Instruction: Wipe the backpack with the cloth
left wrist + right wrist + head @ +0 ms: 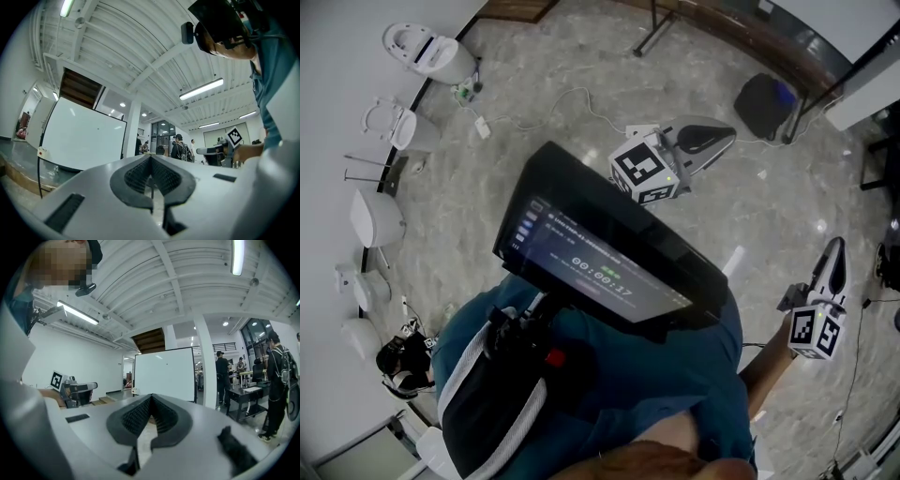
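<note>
Both grippers are held out in the air over the marble floor, roughly level. In the head view my left gripper (724, 139) points right from its marker cube (644, 171), and my right gripper (835, 251) points up from its cube (817, 331). Each gripper view shows dark ribbed pads meeting at the tip, left gripper (151, 157) and right gripper (151, 397), both shut with nothing between them. No cloth is visible. A black pack with a pale grey strap (485, 405) hangs at my body, below a dark screen (609, 258).
White chairs (377, 217) line the left wall. A black round bag (766, 103) and a white cable (572, 105) lie on the floor ahead. A whiteboard (164, 373) stands in the room, with people (223, 376) and a desk (244, 394) beyond.
</note>
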Tool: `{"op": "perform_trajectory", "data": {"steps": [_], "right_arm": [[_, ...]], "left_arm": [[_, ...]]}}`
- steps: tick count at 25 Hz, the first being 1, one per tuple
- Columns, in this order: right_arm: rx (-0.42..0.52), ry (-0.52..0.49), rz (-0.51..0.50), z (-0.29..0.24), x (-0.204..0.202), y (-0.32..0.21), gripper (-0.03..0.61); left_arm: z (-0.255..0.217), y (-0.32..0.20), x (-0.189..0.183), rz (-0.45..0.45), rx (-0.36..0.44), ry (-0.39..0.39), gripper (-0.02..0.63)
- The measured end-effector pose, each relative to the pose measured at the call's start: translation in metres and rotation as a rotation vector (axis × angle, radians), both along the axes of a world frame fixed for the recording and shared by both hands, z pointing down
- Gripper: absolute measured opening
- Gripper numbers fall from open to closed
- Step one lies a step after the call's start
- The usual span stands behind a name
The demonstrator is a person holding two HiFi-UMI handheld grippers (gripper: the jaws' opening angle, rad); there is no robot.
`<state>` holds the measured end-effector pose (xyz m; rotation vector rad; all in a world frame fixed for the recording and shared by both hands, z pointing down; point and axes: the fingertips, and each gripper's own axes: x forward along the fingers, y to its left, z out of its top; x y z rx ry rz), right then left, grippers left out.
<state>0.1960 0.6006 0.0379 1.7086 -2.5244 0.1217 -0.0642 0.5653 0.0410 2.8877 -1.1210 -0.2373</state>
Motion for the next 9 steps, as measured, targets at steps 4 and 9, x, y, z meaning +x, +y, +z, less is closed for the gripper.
{"op": "perform_trajectory", "data": {"steps": [4,9], "right_arm": [[-0.004,-0.003,0.003,0.0024,0.0013,-0.002,0.0],[-0.001,-0.005,0.002,0.0019,0.0004,-0.0052,-0.002]], "left_arm": [[-0.001,-0.0015,-0.0024,-0.005,0.001,-0.006,0.0],[-0.005,-0.0031,-0.0045,-0.026,-0.006,0.009,0.0]]}}
